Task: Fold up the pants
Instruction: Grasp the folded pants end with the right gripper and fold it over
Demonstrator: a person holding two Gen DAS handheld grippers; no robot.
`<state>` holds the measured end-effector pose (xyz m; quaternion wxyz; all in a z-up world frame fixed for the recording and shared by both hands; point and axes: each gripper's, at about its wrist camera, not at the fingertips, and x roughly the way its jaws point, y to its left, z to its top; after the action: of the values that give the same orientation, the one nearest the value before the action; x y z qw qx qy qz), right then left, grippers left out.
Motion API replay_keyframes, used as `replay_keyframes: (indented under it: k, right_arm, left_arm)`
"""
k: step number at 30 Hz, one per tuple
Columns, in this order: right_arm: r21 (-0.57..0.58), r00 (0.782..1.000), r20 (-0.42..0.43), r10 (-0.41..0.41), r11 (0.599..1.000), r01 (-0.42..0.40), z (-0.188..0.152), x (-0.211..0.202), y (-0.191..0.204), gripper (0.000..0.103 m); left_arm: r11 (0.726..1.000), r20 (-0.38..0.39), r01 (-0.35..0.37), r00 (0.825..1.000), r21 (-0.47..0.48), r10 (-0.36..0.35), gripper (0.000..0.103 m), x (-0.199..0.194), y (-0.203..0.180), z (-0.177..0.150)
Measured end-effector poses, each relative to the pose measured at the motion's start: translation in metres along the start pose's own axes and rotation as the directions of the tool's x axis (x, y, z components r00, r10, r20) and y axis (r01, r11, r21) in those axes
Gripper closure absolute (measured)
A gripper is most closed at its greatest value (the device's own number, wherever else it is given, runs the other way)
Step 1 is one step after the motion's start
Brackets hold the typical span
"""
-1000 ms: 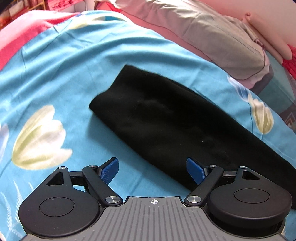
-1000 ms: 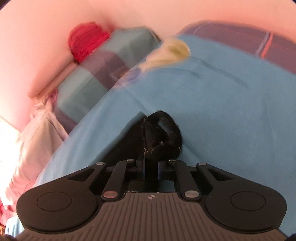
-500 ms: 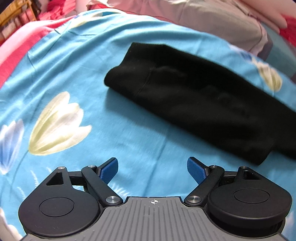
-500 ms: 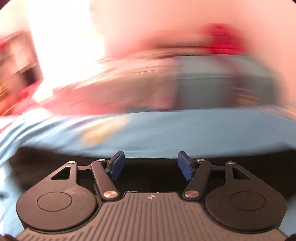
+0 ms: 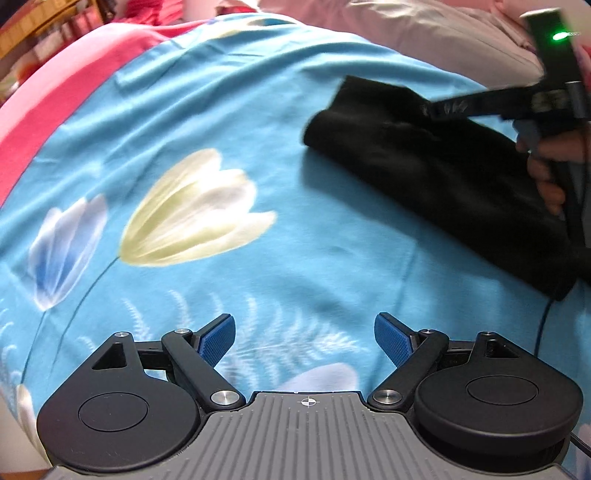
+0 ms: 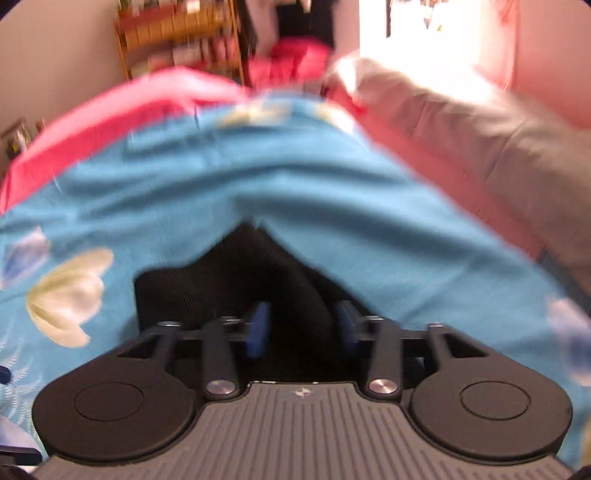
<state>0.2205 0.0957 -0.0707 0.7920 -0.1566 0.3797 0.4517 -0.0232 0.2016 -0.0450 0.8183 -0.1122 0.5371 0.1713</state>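
Observation:
The black pants point(image 5: 424, 177) lie folded into a compact bundle on the blue floral bedsheet point(image 5: 221, 110), at the right in the left wrist view. My left gripper point(image 5: 304, 338) is open and empty, low over the sheet, well to the left of the pants. My right gripper point(image 6: 301, 328) is open, its blue pads point(image 6: 258, 328) just above the pants point(image 6: 229, 284). It also shows in the left wrist view point(image 5: 443, 109), hand-held over the bundle's far end.
A grey-pink pillow point(image 5: 424, 33) lies along the far edge of the bed. A pink blanket point(image 5: 55, 110) covers the left side. A wooden shelf point(image 6: 177, 37) stands beyond the bed. A thin cable point(image 5: 541, 325) hangs near the pants' near end.
The right gripper let go of the pants end, opened and swung round over the bundle. The left gripper drew back to the left, so the pants now sit further right.

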Motion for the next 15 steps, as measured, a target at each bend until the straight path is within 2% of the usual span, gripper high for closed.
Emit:
replay_keyframes:
  k: [1,4,5,7,8,9,11,13,15]
  right_arm:
    - [-0.003,1.0,0.004,-0.013,1.0,0.013,0.004,0.003,0.002,0.097]
    - [-0.024,0.992,0.118,-0.043,0.999,0.047,0.014,-0.001,0.0,0.097]
    - [-0.019,0.992,0.1,-0.076,0.997,0.078,0.016,0.007,-0.003,0.096]
    - [0.008,0.995,0.042,-0.088,0.996,0.088,0.012,0.022,-0.01,0.093]
    - [0.019,0.995,0.053,-0.085,0.996,0.084,0.01,0.02,-0.011,0.086]
    - [0.029,0.995,0.058,-0.085,0.996,0.084,0.011,0.013,-0.01,0.068]
    - [0.073,0.992,0.106,-0.073,0.995,0.065,0.007,-0.016,-0.011,0.048]
    - [0.127,0.982,0.171,-0.076,0.99,0.054,-0.009,-0.052,-0.016,0.048]
    - [0.182,0.98,0.171,-0.104,0.981,0.072,-0.031,-0.081,-0.023,0.049]
  left_arm:
    - [1.0,0.003,0.0,1.0,-0.008,0.0,0.0,0.0,0.004,0.001]
    - [1.0,0.016,0.005,1.0,-0.019,-0.004,0.0,-0.002,0.014,0.002]
    - [1.0,0.017,0.006,1.0,-0.018,-0.006,0.0,-0.001,0.015,0.003]
    - [1.0,0.017,0.002,1.0,-0.007,-0.002,0.0,0.003,0.013,0.01]
    - [1.0,0.02,-0.005,1.0,0.001,0.005,0.0,0.003,0.012,0.013]
    - [1.0,0.029,-0.004,1.0,0.011,0.004,0.0,0.003,0.01,0.017]
    - [0.999,0.053,0.006,0.999,0.036,-0.008,0.0,0.001,0.006,0.028]
    - [0.998,0.08,0.009,0.997,0.064,-0.014,0.0,0.0,0.001,0.041]
    - [0.996,0.106,0.02,0.994,0.083,-0.029,0.0,0.003,-0.009,0.06]
